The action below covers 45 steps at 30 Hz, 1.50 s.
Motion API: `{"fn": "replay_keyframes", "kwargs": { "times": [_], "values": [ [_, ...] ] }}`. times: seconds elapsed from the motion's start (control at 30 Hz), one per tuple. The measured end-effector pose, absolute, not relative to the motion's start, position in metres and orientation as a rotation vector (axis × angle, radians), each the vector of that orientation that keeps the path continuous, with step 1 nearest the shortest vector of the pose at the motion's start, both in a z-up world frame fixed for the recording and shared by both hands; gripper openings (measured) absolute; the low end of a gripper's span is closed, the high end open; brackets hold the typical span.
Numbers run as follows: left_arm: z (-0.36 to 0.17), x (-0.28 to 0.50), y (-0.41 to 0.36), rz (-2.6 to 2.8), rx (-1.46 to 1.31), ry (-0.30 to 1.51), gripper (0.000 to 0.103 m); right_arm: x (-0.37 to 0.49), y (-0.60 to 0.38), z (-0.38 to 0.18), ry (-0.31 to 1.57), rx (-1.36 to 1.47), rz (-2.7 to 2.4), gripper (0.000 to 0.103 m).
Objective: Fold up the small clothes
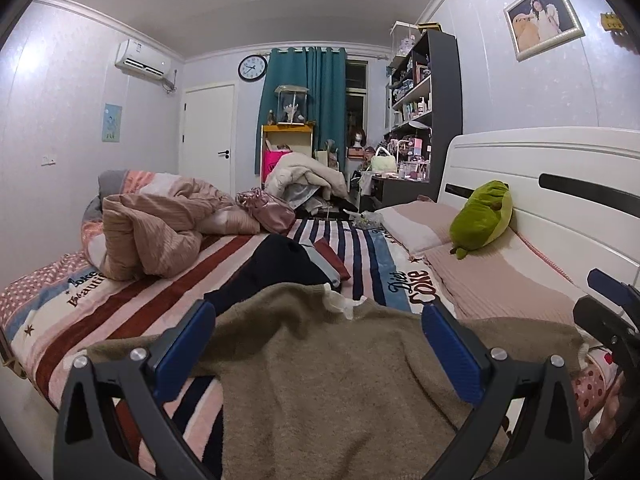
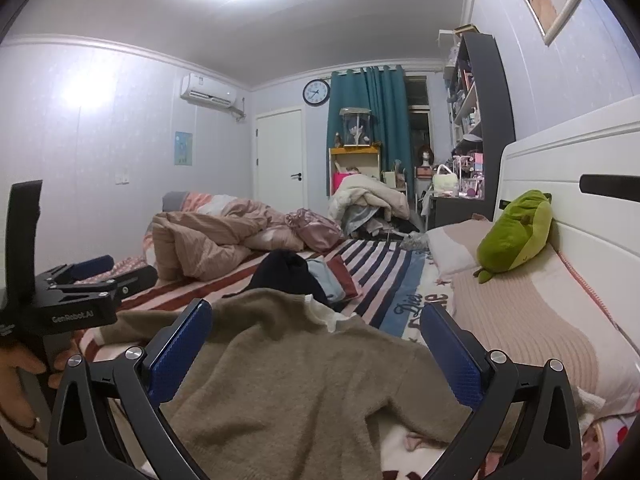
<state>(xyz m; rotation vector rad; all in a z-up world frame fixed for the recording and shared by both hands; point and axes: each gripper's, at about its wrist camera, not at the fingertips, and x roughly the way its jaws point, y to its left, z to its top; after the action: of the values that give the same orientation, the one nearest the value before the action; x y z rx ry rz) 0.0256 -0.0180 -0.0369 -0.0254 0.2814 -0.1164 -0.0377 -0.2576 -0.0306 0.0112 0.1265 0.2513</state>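
Observation:
A fuzzy brown sweater (image 1: 332,376) with a white collar lies spread on the striped bedsheet (image 1: 360,256); it also shows in the right wrist view (image 2: 288,384). My left gripper (image 1: 318,344) is open, its blue pads wide apart just above the sweater, holding nothing. My right gripper (image 2: 316,344) is open the same way over the sweater's right half. Behind the sweater sits a small pile of clothes, a dark navy garment (image 1: 280,264), a light blue one and a red one (image 2: 344,276). The left gripper's body shows at the left of the right wrist view (image 2: 76,292).
A crumpled pink quilt (image 1: 152,232) fills the far left of the bed. Pink pillows (image 1: 480,276) and a green plush toy (image 1: 484,216) lie along the white headboard (image 1: 560,160) at right. A pink satin bag (image 1: 268,208) sits farther back.

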Motion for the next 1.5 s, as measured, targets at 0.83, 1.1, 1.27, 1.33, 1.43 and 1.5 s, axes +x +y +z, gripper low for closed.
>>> {"fn": "replay_keyframes", "kwargs": {
  "times": [0.83,1.1,1.27,1.33,1.43,1.5],
  "values": [
    [-0.045,0.022,-0.018,-0.132,-0.018,0.266,0.102,-0.035,-0.243,-0.034,0.128,0.033,0.287,0.103],
    [-0.046,0.021,-0.019,-0.137,-0.012,0.266,0.102,-0.036,-0.243,-0.035,0.130,0.049,0.307,0.103],
    [-0.046,0.021,-0.019,-0.137,-0.011,0.270,0.102,-0.036,-0.241,-0.036,0.130,0.043,0.302,0.103],
    [-0.047,0.022,-0.019,-0.137,-0.009,0.271,0.102,-0.036,-0.242,-0.036,0.130,0.042,0.304,0.103],
    [-0.047,0.022,-0.019,-0.138,-0.008,0.273,0.102,-0.036,-0.242,-0.036,0.129,0.041,0.302,0.103],
    [-0.048,0.022,-0.019,-0.136,-0.009,0.275,0.102,-0.036,-0.242,-0.036,0.131,0.034,0.302,0.103]
  ]
}}
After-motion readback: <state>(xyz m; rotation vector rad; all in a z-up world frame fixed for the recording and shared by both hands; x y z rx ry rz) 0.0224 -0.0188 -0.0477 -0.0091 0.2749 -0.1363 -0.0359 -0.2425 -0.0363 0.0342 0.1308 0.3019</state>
